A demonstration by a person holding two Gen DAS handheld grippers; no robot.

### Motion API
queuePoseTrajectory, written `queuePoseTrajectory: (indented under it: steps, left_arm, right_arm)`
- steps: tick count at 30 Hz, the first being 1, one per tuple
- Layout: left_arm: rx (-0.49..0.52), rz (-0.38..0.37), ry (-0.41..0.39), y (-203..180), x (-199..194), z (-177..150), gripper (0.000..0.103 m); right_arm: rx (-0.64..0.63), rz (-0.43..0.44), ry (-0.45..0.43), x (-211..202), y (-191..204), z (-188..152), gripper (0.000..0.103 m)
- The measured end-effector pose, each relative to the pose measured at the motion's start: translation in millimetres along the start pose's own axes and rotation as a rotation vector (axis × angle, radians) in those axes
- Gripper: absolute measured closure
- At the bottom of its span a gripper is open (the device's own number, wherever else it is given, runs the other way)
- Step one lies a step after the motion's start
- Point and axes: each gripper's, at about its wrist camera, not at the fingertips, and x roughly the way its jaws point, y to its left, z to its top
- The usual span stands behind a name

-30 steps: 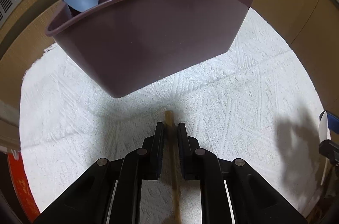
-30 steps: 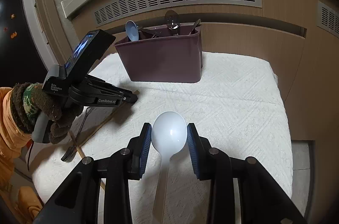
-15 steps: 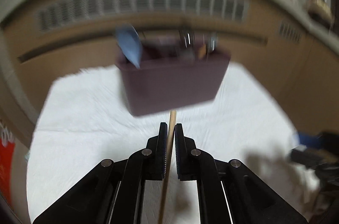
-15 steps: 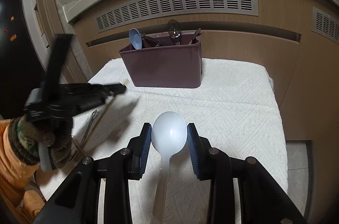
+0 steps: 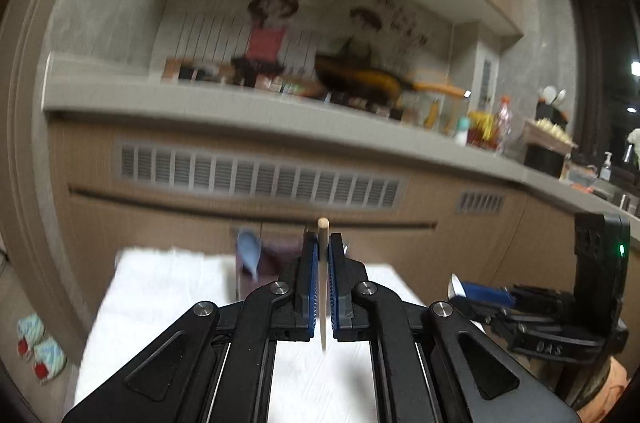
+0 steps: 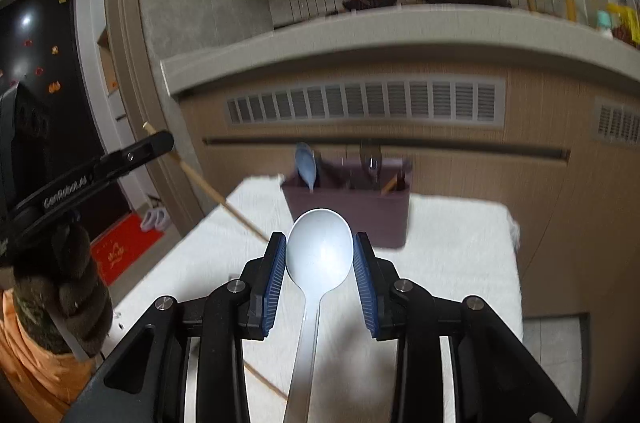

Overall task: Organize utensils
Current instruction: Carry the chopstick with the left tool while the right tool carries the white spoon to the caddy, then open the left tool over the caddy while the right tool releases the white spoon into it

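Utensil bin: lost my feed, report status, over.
Left gripper shut on chopstick, lifted. Right gripper shut on white spoon. Utensil bin ahead, path unobstructed.

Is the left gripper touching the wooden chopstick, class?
Touching. In the left wrist view the left gripper is clamped on the wooden chopstick, blue pads pressed against both sides with no gap.

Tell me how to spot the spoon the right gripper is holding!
Find the white cloth-covered table with the purple utensil bin at its back. In front of it, the right gripper clamps a white plastic spoon. Unlike the blue ladle in the bin, it is white.
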Motion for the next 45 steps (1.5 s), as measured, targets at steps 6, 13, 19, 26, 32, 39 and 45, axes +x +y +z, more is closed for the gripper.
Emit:
queuePoseTrajectory:
  steps: [6, 13, 19, 26, 32, 39, 45]
  left_arm:
    - [0.070, 0.004, -0.117, -8.4, 2.7, 54.1, 0.098]
    - [0.155, 0.042, -0.218, 0.4, 40.6, 83.8, 0.098]
    - [0.117, 0.033, -0.126, 36.2, 105.4, 79.0, 0.098]
    - [0.092, 0.073, -0.023, 75.8, 169.4, 43.4, 0.098]
    - [0.082, 0.091, 0.071, 94.0, 207.1, 3.5, 0.098]
    - [0.051, 0.094, 0.223, 102.5, 230.3, -42.3, 0.096]
    - [0.053, 0.081, 0.263, 96.9, 220.5, -53.7, 0.051]
  right_arm:
    - [-0.067, -0.010, -0.178, -15.5, 8.6, 74.1, 0.071]
    - [-0.112, -0.090, -0.430, 7.9, 1.9, 124.0, 0.071]
    - [-0.113, -0.126, -0.398, 87.3, -15.8, 136.1, 0.071]
    - [-0.114, -0.134, -0.365, 168.1, -38.6, 119.4, 0.071]
    - [-0.137, -0.202, -0.286, 213.3, -52.7, 88.4, 0.071]
    - [-0.128, -0.207, -0.073, 235.8, -65.8, 44.6, 0.071]
    - [-0.123, -0.186, 0.012, 216.1, -61.4, 29.9, 0.057]
